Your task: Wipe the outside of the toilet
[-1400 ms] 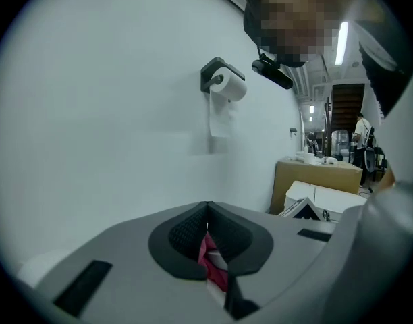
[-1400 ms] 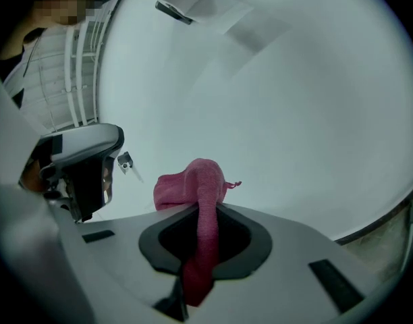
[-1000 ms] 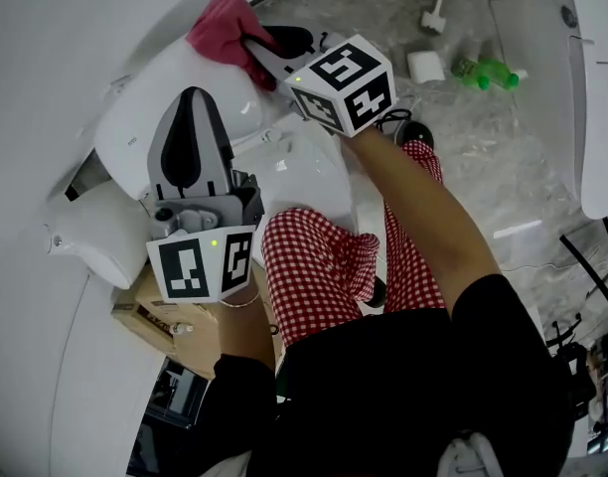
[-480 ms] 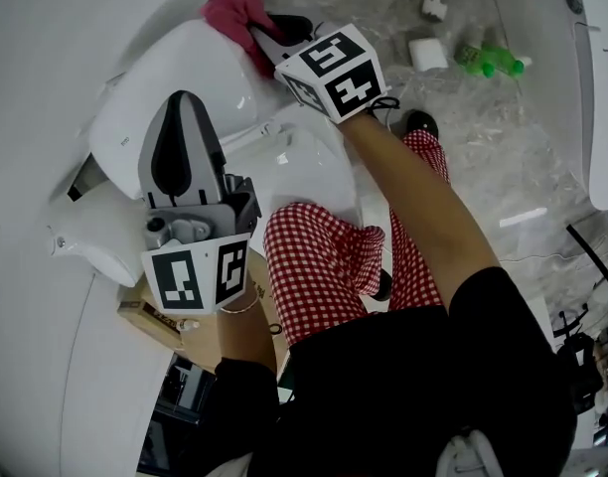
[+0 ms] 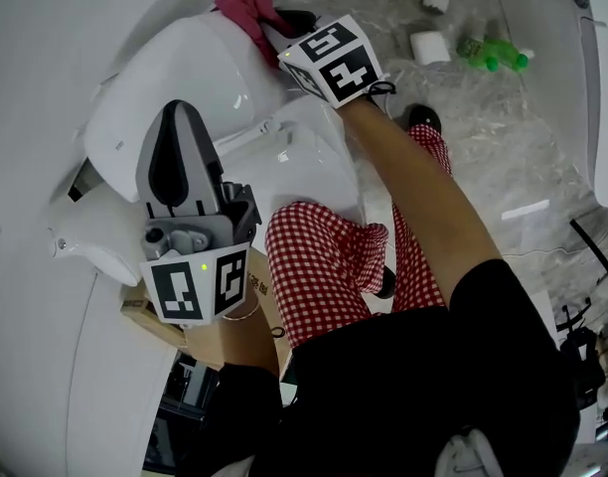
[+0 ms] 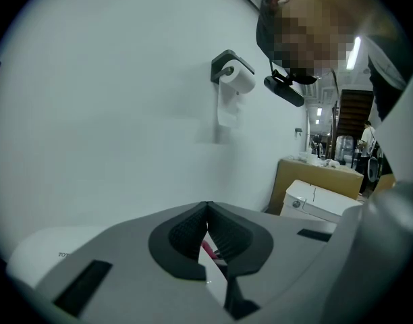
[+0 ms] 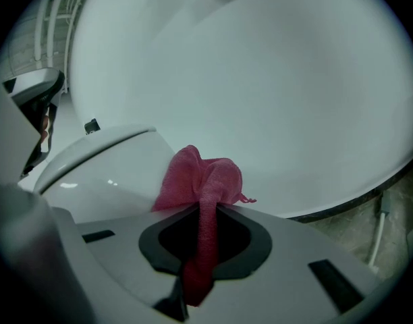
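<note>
Grey marbled floor (image 5: 463,157) is spreading around a white toilet (image 5: 175,78), which is filling the upper left of the head view beside a white wall. Two green bottles (image 5: 493,53) are lying on the floor next to a small white box (image 5: 430,46). Another white fixture (image 5: 602,78) is standing at the right edge. A cardboard box (image 5: 190,331) is sitting just behind the toilet, and one paper roll (image 6: 237,79) is hanging on the wall. The person's knee in red-checked trousers (image 5: 324,276) is crowding the bowl, standing between the two arms.

The right gripper (image 5: 276,20) is pinching a single pink cloth (image 5: 246,3) between narrowly set jaws. It is pressing the cloth's bunched end (image 7: 200,174) against the far edge of the toilet lid. The left gripper (image 5: 177,112) is hovering over the rear of the lid. Its jaws are meeting at the tips, with nothing caught between them.

Compared with a second ago, the cloth and right gripper are sitting further toward the far tip of the lid, higher in the head view. The left gripper is keeping almost the same pose.
</note>
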Tool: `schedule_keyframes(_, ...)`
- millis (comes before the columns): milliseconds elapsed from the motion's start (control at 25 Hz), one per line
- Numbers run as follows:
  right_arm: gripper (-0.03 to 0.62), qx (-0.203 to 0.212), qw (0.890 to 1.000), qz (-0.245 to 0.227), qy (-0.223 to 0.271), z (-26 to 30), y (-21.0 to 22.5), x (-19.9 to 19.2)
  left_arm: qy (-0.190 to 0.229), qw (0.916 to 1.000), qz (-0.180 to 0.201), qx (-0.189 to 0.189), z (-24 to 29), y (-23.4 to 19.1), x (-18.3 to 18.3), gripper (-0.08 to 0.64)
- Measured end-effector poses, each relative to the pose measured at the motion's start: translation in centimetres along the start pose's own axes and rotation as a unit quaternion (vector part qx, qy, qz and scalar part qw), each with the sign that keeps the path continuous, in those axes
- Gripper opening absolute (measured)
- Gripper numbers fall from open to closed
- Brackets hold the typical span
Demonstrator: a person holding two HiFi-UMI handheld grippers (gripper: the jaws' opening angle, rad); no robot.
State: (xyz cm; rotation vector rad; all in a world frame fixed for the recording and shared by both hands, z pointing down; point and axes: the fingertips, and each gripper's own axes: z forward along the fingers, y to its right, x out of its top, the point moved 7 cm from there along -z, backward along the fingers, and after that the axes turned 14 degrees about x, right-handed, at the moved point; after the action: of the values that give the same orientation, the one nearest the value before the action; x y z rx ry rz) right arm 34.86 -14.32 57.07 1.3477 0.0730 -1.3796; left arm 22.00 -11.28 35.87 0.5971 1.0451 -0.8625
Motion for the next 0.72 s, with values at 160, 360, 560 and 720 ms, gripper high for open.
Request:
schedule_keyframes(160, 0.054, -0.009, 1.0, -0.001, -0.014, 0.6, 0.9, -1.4, -0.006, 1.0, 0.002, 0.001, -0.1, -0.3, -0.4, 0.009)
schedule_keyframes(360, 0.054, -0.017, 1.0, -0.001, -0.02, 1.2, 1.8, -2.5, -0.012, 0.9999, -0.005, 0.002, 0.1, -0.6, -0.9, 0.009)
schedule_keyframes(560, 0.054, -0.019, 0.999, 0.016, -0.045, 1.8, 3.0, -4.2, -0.016, 0.9999, 0.0, 0.001, 0.2, -0.6, -1.1, 0.009)
schedule_keyframes(720, 0.054, -0.025, 0.998, 0.02, -0.055, 2.1, 3.5, -5.1, -0.019, 0.9998, -0.001, 0.0, 0.1, -0.7, -1.3, 0.009)
